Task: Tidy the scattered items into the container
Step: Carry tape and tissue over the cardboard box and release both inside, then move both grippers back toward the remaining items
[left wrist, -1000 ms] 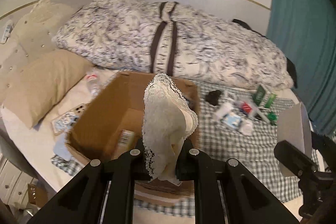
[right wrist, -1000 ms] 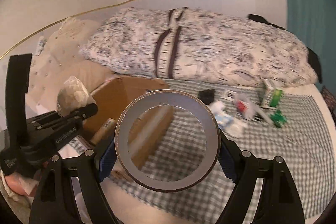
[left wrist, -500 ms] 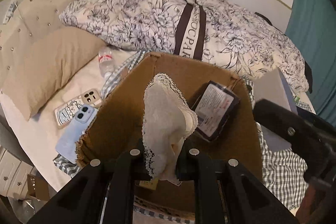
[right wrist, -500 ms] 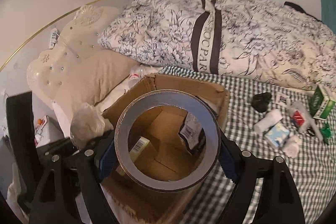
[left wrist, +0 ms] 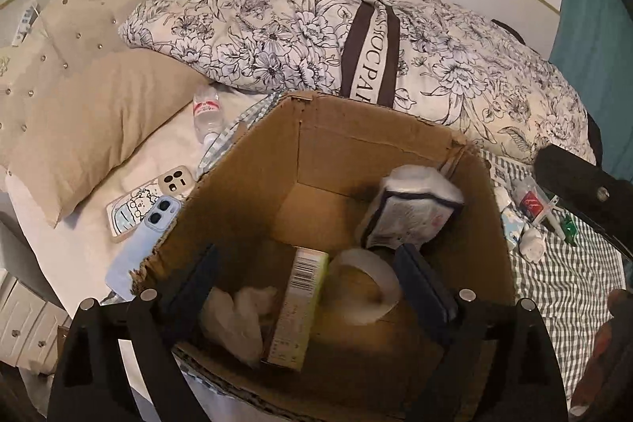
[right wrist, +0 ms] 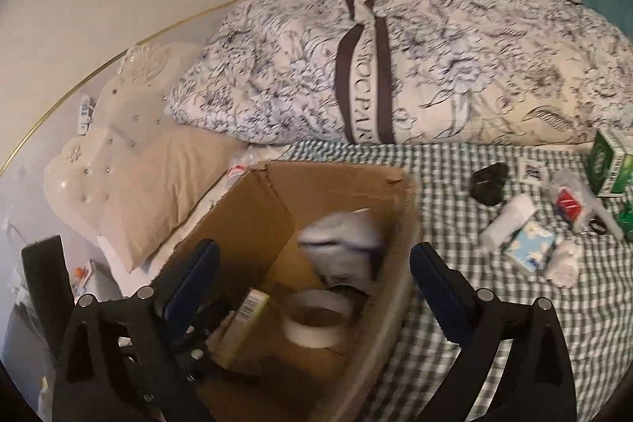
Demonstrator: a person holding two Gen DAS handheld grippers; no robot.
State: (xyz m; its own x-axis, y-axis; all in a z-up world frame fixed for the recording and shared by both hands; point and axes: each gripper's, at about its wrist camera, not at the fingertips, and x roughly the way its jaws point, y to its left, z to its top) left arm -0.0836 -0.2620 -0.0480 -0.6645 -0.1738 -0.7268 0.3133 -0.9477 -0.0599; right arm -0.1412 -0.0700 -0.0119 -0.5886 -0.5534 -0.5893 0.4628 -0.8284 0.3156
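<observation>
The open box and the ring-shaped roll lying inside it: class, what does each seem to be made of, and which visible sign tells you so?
The open box: corrugated cardboard, matt brown, judging by its torn, ragged rim and creased walls.
The ring-shaped roll: probably adhesive tape wound on a core, pale and smooth outside, brownish within; motion blur leaves the exact material open.

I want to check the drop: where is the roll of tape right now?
The tape roll lies on the floor of the cardboard box, between the barcoded carton and the white packet.
</observation>
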